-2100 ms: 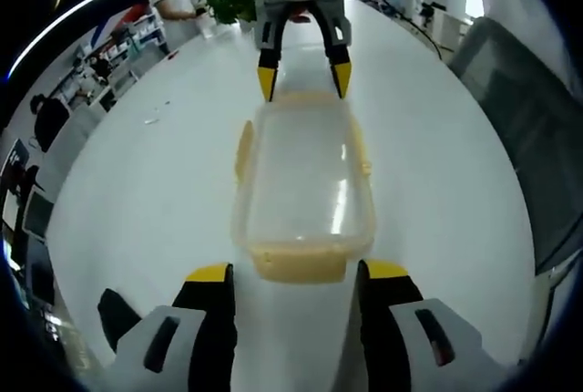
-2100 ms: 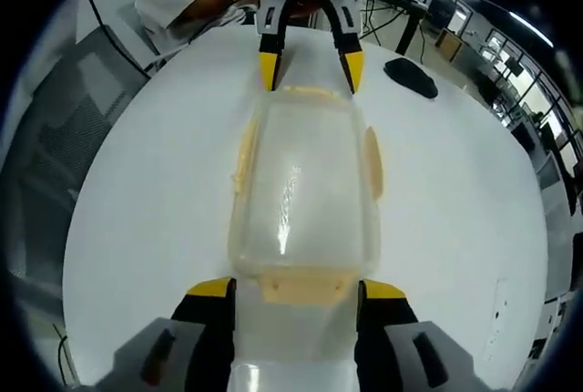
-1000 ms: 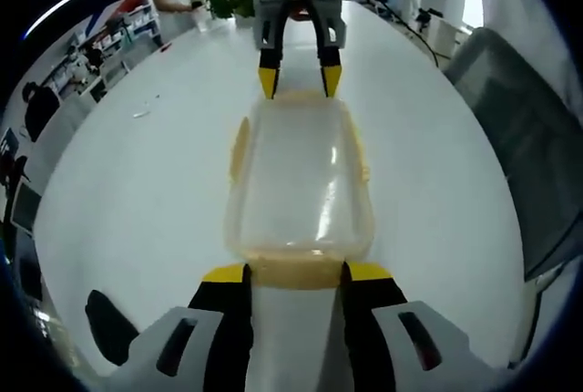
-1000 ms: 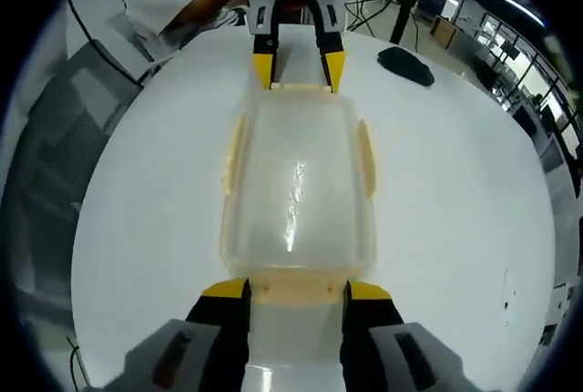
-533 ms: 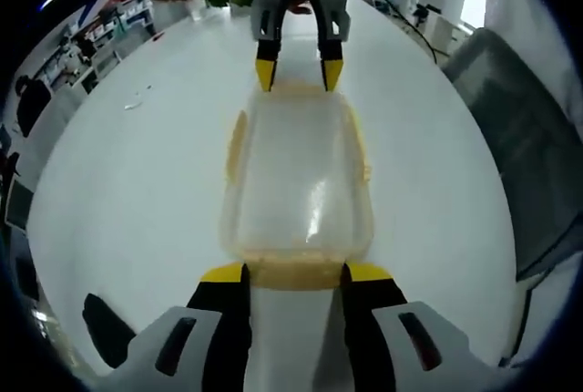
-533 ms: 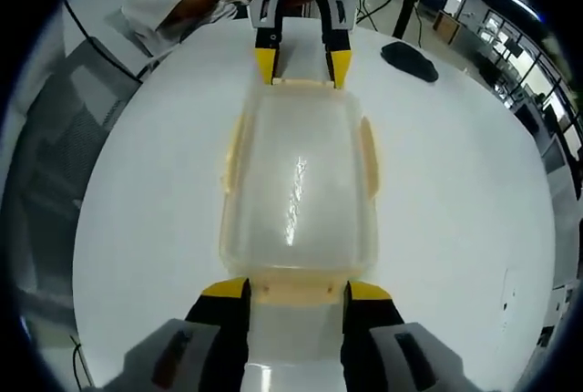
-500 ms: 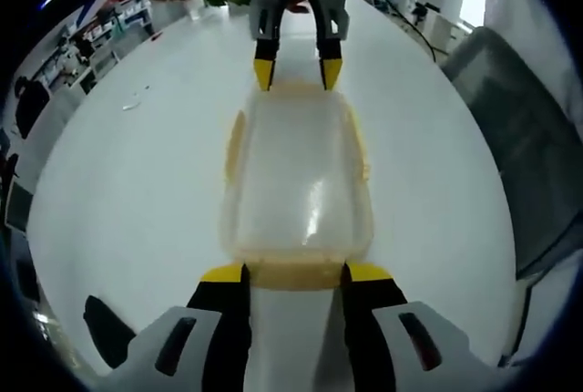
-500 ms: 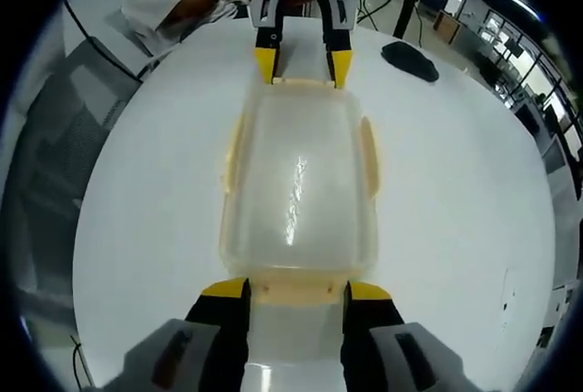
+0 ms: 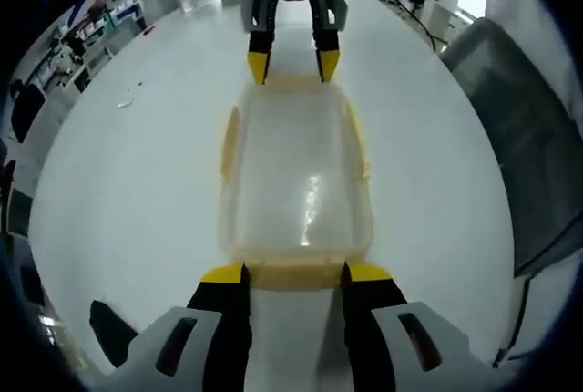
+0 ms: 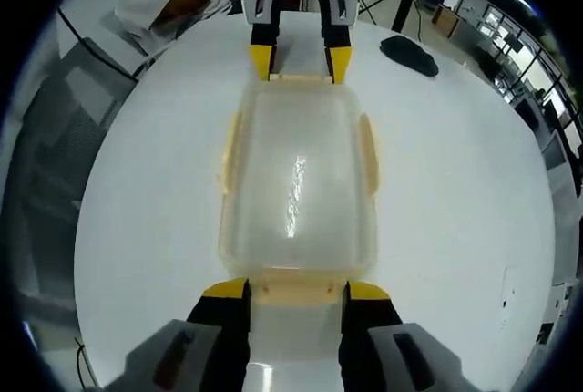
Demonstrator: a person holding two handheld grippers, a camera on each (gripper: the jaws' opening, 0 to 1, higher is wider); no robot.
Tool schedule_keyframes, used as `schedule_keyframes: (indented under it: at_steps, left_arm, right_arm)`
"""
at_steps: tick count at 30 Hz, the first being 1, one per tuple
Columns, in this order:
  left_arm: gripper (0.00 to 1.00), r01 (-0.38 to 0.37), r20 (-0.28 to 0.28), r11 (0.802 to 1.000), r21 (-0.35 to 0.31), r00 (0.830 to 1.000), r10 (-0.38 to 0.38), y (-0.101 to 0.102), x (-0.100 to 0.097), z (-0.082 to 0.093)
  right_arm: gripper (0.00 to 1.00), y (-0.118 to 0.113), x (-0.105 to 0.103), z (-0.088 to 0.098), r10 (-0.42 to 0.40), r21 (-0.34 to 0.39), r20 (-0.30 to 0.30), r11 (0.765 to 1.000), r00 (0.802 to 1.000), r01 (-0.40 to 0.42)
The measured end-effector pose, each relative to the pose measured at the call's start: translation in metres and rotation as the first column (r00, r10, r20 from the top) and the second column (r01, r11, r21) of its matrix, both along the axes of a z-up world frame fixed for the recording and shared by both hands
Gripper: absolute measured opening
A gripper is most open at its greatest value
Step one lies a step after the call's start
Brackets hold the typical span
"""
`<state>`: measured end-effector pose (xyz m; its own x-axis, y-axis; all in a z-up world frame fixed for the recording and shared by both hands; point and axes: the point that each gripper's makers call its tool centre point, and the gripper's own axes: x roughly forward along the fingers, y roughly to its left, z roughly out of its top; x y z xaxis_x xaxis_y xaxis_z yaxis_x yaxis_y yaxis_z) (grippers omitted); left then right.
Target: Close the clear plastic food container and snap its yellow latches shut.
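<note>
The clear plastic food container (image 9: 296, 173) (image 10: 296, 182) lies with its lid on, out in the middle part of the round white table (image 9: 137, 182) (image 10: 455, 191), well away from its edges. The left gripper (image 9: 284, 273) and the right gripper (image 10: 284, 289) face each other at the 2 short ends of the box, and each one has its yellow-tipped jaws a little way apart on either side of the yellow latch (image 9: 284, 274) (image 10: 296, 290) at its end. The jaw tips sit right by the latch, but I cannot tell if they squeeze it, and 2 more yellow latches (image 9: 229, 141) (image 10: 368, 155) lie along the long sides.
</note>
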<state>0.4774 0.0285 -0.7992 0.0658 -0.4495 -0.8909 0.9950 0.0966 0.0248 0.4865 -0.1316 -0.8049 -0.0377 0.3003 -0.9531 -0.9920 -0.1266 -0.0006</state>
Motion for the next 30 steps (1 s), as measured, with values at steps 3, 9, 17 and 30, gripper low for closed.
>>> schedule_keyframes:
  at_steps: [3, 9, 17, 30]
  left_arm:
    - [0.38, -0.010, 0.001, 1.000, -0.002, 1.000, 0.010, 0.001, 0.001, 0.000]
    - [0.38, -0.005, -0.003, 1.000, -0.005, 1.000, 0.005, 0.001, 0.001, 0.000]
    - [0.37, -0.024, 0.007, 1.000, 0.019, 1.000, 0.024, 0.005, -0.002, 0.001]
    - [0.37, -0.037, 0.056, 0.999, -0.006, 0.998, 0.037, 0.000, -0.002, 0.023]
  right_arm:
    - [0.36, 0.000, 0.000, 0.000, -0.003, 0.006, 0.000, 1.000, 1.000, 0.003]
    - [0.35, -0.001, 0.000, 0.001, -0.016, 0.028, -0.003, 0.999, 1.000, 0.016]
    - [0.35, 0.003, -0.006, 0.005, -0.010, 0.053, -0.011, 0.999, 1.000, 0.011]
    - [0.35, -0.002, -0.002, 0.026, 0.008, 0.087, 0.035, 0.996, 0.999, -0.011]
